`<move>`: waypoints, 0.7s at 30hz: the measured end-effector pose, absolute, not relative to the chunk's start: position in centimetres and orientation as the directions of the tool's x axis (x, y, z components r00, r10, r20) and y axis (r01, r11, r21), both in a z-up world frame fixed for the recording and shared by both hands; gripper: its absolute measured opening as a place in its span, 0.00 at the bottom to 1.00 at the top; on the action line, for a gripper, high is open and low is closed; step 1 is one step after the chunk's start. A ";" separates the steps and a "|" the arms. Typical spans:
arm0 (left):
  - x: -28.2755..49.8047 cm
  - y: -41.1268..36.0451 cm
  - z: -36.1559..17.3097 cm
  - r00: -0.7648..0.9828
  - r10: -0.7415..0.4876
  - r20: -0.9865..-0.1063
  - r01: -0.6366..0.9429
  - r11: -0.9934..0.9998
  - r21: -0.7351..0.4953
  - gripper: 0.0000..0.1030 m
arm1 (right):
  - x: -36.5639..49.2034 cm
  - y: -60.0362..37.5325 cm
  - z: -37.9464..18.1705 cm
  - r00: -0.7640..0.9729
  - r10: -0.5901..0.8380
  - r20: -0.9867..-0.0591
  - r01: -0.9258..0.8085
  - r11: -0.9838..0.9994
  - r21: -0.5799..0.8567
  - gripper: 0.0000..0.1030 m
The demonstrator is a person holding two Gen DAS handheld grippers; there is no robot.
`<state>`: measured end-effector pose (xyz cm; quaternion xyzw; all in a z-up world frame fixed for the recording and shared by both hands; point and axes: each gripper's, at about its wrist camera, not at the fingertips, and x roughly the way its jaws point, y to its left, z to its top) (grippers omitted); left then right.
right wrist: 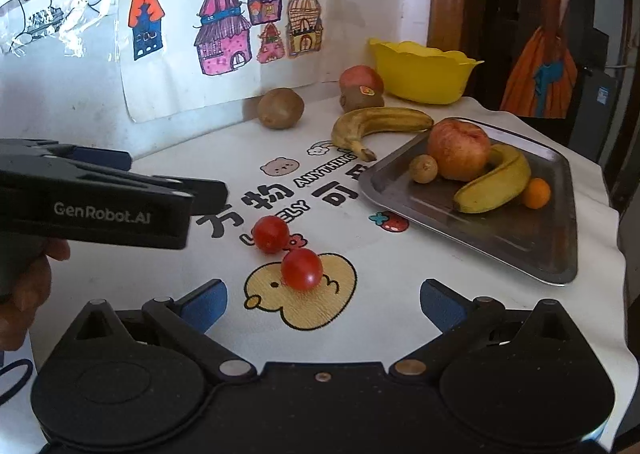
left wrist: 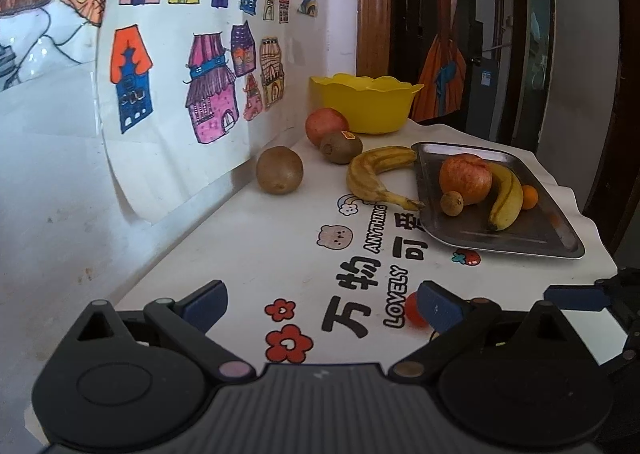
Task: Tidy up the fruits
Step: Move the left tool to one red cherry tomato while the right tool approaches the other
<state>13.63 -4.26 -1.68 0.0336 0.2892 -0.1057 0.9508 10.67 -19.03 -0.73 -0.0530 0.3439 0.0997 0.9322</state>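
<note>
A steel tray (right wrist: 520, 242) (left wrist: 520, 244) at the right holds an apple (right wrist: 459, 150), a banana (right wrist: 496, 182), a small kiwi (right wrist: 423, 169) and a small orange (right wrist: 536, 193). Loose on the cloth lie a banana (right wrist: 380, 123), two kiwis (right wrist: 280, 108) (right wrist: 358, 98) and an apple (right wrist: 360, 77). Two cherry tomatoes (right wrist: 271, 234) (right wrist: 302, 269) sit just ahead of my right gripper (right wrist: 322, 304), which is open and holds nothing. My left gripper (left wrist: 322, 306) is open too, with one tomato (left wrist: 412, 312) peeking from behind its right finger.
A yellow bowl (left wrist: 368, 102) stands at the back by the wall corner. Children's drawings (left wrist: 180, 66) hang on the wall along the left. The printed tablecloth (right wrist: 400, 294) drops off at the right and near edges. A hand (right wrist: 24, 286) holds my left gripper from the left.
</note>
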 end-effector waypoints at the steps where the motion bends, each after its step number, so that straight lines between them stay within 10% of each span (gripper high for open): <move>1: 13.8 -4.4 -1.8 0.808 -0.181 -0.560 0.221 0.975 0.003 1.00 | 10.8 -19.1 -0.8 0.742 0.158 -0.652 -0.227 0.974 -0.022 0.99; 21: 15.5 -5.8 -3.4 0.760 -0.222 -0.610 0.262 0.965 -0.024 0.99 | 11.8 -19.9 -1.7 0.728 0.223 -0.648 -0.238 0.969 0.066 0.88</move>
